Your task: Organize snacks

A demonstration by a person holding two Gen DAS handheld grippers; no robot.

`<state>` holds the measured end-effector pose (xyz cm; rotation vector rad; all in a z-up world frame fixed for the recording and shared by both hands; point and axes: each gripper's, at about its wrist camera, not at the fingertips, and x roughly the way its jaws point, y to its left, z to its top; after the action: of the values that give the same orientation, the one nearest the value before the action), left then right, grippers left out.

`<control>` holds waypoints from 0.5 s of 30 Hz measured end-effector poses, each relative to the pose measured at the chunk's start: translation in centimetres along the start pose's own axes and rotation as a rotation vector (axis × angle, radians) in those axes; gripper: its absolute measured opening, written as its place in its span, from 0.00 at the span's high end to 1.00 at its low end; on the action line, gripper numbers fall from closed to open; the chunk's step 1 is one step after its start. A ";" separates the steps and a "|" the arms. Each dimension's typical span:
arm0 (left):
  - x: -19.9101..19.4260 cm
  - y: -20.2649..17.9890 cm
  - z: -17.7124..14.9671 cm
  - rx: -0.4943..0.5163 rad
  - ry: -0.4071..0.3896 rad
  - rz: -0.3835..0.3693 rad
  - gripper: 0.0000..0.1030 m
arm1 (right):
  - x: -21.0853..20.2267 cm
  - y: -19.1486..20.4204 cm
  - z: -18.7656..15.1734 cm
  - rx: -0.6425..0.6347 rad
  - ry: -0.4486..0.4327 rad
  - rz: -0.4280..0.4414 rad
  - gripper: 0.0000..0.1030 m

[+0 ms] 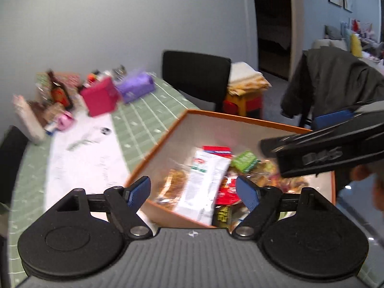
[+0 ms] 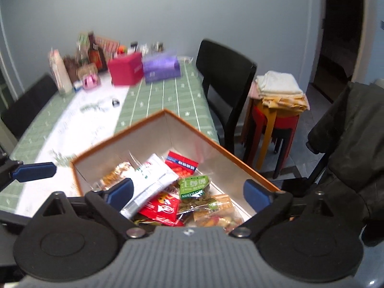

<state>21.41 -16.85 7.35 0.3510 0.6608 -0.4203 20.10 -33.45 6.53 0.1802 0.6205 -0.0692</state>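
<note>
Orange-rimmed box (image 2: 204, 135), mixed snack packets (image 2: 168, 192) inside

Green snack packet (image 2: 195, 188): showing the white word "RAISIN" along its lower edge, with a few more characters above too small to read.
Red snack packet (image 2: 181, 165): carrying a blue band of white characters, too blurred to read.
White long packet (image 2: 148, 187): bearing fine print, unreadable.

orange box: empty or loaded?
Loaded. The orange-rimmed box holds a pile of snack packets, including a white packet and a green raisin packet, though they sit below the rim.
</note>
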 end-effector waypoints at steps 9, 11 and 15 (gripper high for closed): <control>-2.6 2.1 -1.9 -0.192 -0.001 0.016 0.01 | -5.7 0.7 -3.9 0.071 -0.123 -0.028 0.03; -2.8 2.2 -2.7 -0.219 0.020 0.012 0.01 | -6.2 0.3 -4.8 0.112 -0.122 -0.022 0.03; -3.0 1.8 -4.8 -0.239 0.034 0.000 0.01 | -7.1 -0.3 -7.2 0.137 -0.135 -0.031 0.03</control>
<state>17.70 -12.41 6.12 0.1311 0.7364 -0.3316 10.20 -32.26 4.86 0.2961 0.4842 -0.1532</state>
